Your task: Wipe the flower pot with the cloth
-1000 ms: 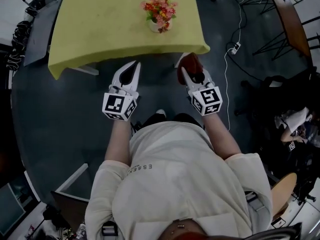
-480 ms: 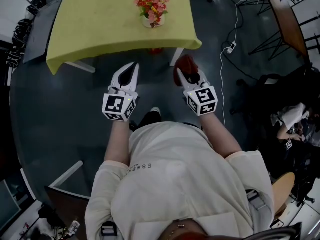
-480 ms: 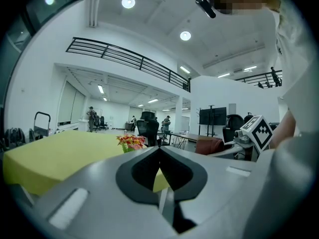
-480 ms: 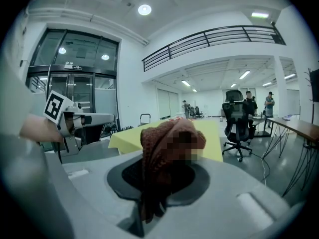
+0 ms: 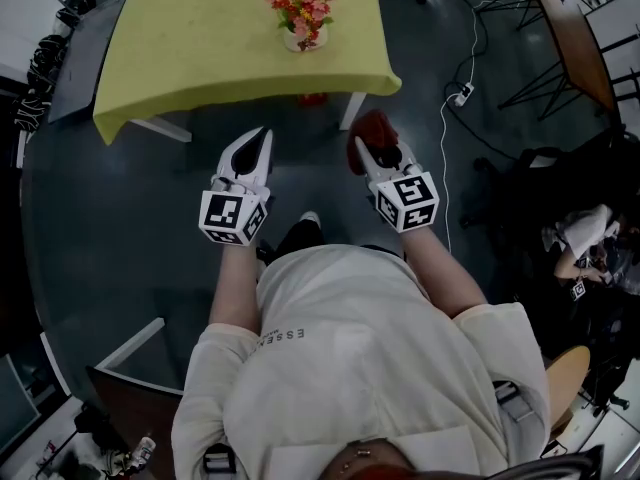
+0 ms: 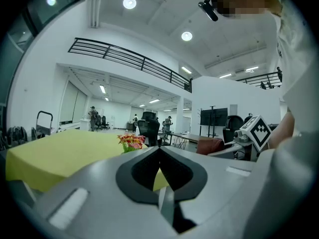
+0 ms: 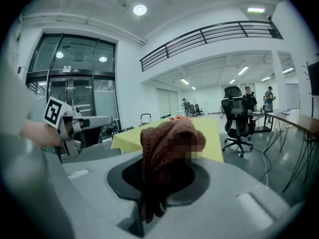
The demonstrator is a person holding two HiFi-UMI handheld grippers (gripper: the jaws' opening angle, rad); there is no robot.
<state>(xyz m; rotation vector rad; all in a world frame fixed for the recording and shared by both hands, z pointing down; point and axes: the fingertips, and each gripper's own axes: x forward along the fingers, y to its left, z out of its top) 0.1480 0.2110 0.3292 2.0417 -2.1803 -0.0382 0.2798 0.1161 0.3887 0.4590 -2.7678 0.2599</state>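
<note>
A person in a pale shirt (image 5: 350,368) stands on a dark floor (image 5: 120,228) and holds a gripper out front in each hand. The left gripper (image 5: 258,140) has its jaws pressed together with nothing between them. The right gripper (image 5: 372,148) has its jaws clamped on a bunched reddish-brown cloth (image 5: 376,126). Both grippers are short of the yellow-covered surface (image 5: 200,38), with open floor between. Towards the far side of it stands the flower pot (image 5: 303,40), small and white, holding pink and orange flowers. This looks like the approach, and wiping has not begun. Next, the cloth must be carried forward until it touches the pot's side.
</note>
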